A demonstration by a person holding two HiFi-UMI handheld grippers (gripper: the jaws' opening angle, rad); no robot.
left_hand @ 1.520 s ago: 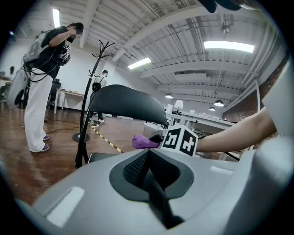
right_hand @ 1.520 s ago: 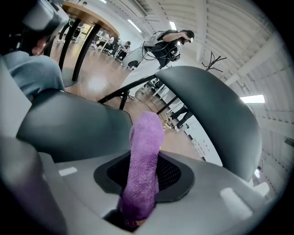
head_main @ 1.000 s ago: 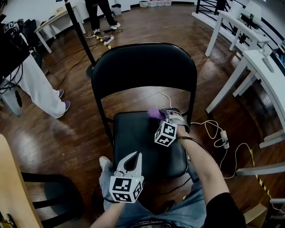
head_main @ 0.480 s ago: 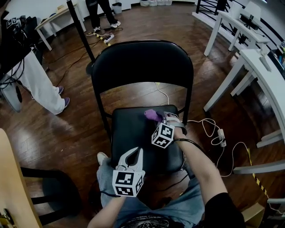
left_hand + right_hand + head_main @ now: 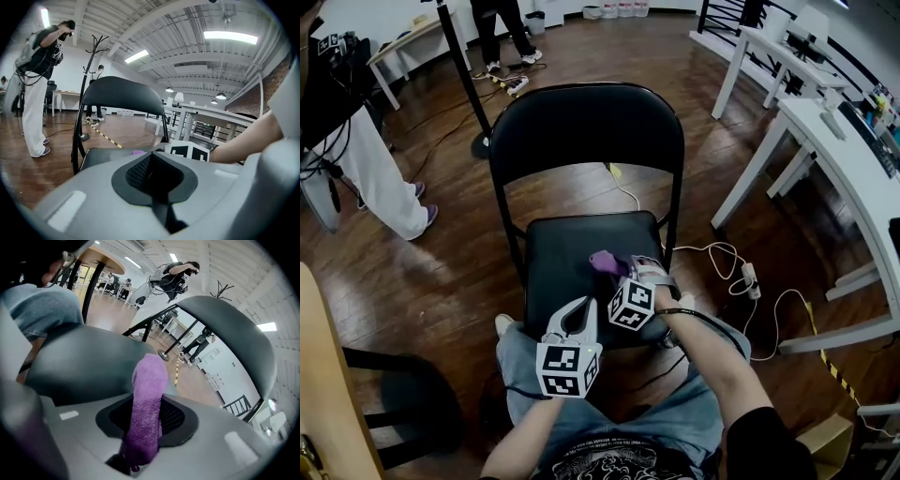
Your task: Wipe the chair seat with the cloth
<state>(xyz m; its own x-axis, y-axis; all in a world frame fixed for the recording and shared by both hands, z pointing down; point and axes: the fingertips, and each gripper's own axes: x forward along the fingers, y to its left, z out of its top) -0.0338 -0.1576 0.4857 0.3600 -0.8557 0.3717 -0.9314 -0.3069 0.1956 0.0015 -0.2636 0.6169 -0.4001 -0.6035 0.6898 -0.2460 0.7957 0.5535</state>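
A black folding chair stands before me, its padded seat (image 5: 572,258) dark and flat. My right gripper (image 5: 619,270) is shut on a purple cloth (image 5: 605,262), which rests on the seat's right front part. In the right gripper view the cloth (image 5: 147,404) sticks up between the closed jaws with the seat (image 5: 79,362) behind it. My left gripper (image 5: 579,311) hovers at the seat's front edge, jaws shut and holding nothing. The left gripper view shows the chair back (image 5: 119,93) and a sliver of cloth (image 5: 137,152).
A person in white trousers (image 5: 380,173) stands at the left. White tables (image 5: 825,131) line the right side, with a cable and power strip (image 5: 748,277) on the wood floor. A coat-stand pole (image 5: 464,75) rises behind the chair. My knees (image 5: 609,394) are just under the seat's front.
The right gripper has drawn the cloth across the seat from its back right toward the front. The left gripper has barely shifted.
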